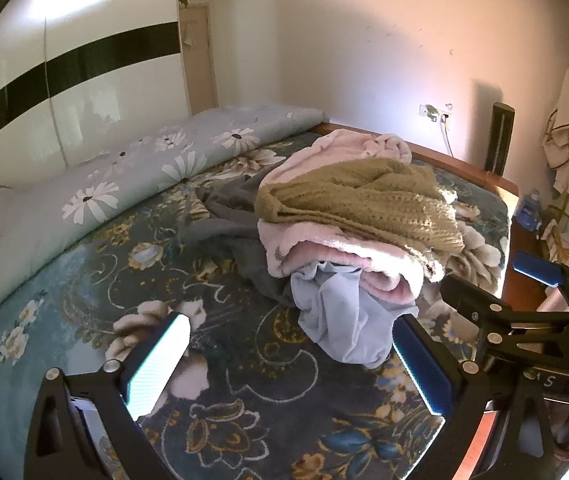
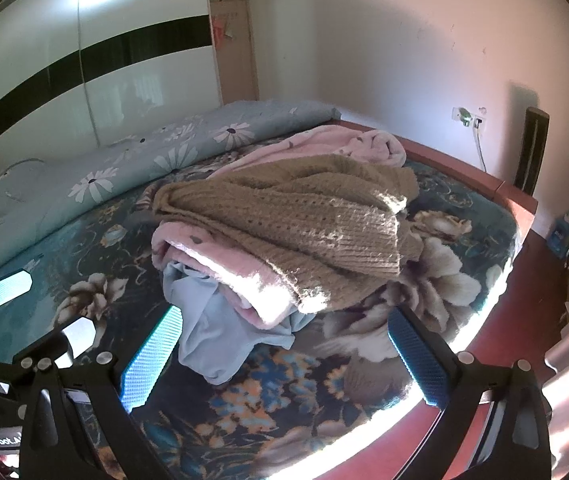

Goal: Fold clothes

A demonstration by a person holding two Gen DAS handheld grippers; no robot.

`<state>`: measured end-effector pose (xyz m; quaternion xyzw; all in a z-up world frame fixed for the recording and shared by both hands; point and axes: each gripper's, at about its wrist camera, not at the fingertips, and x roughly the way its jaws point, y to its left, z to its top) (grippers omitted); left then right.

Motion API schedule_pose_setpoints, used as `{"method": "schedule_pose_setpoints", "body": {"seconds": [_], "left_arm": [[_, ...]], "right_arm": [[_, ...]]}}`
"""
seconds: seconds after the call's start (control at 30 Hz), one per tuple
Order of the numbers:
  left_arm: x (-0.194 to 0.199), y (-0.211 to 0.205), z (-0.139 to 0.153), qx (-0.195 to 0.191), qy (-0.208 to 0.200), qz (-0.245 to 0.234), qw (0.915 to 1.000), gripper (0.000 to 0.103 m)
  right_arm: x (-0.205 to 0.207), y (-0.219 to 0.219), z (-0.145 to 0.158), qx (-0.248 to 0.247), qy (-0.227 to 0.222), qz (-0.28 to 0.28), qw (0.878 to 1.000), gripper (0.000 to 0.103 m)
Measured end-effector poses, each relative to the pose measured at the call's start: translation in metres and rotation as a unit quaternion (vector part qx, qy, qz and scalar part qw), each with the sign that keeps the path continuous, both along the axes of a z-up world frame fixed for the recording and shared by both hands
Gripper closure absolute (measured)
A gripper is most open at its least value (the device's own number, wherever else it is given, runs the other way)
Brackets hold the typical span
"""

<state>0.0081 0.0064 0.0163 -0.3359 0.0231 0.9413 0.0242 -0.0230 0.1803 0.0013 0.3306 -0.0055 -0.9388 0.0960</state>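
Our left gripper hangs over the bed with its fingers spread wide and nothing between them. Our right gripper is the same, fingers apart and empty; it shows at 3 o'clock in the left view, and the left one shows at 9 o'clock in the right view.

Just past both sets of fingertips, toward 12 o'clock, sits the pile of clothes. A light blue garment spills from the bottom of the pile toward us, and its hem lies between the left fingertips. Above it is a pink fleece, folded over, and on top a tan knit sweater. A grey garment lies crumpled against the pile at 9 o'clock.

All of this rests on the flowered blanket that covers the bed. A rolled quilt with daisies runs along the far edge at 10 o'clock, in front of a white wardrobe with a black stripe. At 2 o'clock we see a wall socket with a cord, and at 3 o'clock a blue bottle on the floor.
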Motion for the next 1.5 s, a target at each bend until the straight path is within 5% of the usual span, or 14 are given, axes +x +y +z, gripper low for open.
{"method": "schedule_pose_setpoints", "body": {"seconds": [0.4,0.77,0.83,1.03,1.27,1.5], "left_arm": [[0.013,-0.035,-0.003,0.01,0.017,0.047,0.9987,0.0],[0.05,-0.082,0.001,0.003,0.047,0.096,0.9942,0.0],[0.054,-0.091,0.001,0.006,0.05,0.107,0.993,0.0],[0.069,-0.115,-0.002,0.011,0.05,0.133,0.9898,0.0],[0.075,-0.143,-0.014,0.058,0.035,0.161,0.9846,0.0],[0.087,-0.153,-0.014,0.048,0.041,0.174,0.9827,0.0]], "right_arm": [[-0.022,0.005,-0.01,-0.062,-0.028,0.045,0.997,0.0],[-0.097,-0.018,0.002,-0.129,-0.049,0.103,0.985,0.0],[-0.108,-0.036,0.002,-0.093,-0.054,0.118,0.987,0.0],[-0.134,-0.075,-0.013,0.126,-0.011,0.134,0.983,0.0],[-0.137,-0.062,-0.017,0.116,-0.02,0.152,0.981,0.0],[-0.121,-0.046,-0.014,0.129,-0.014,0.156,0.979,0.003]]}}
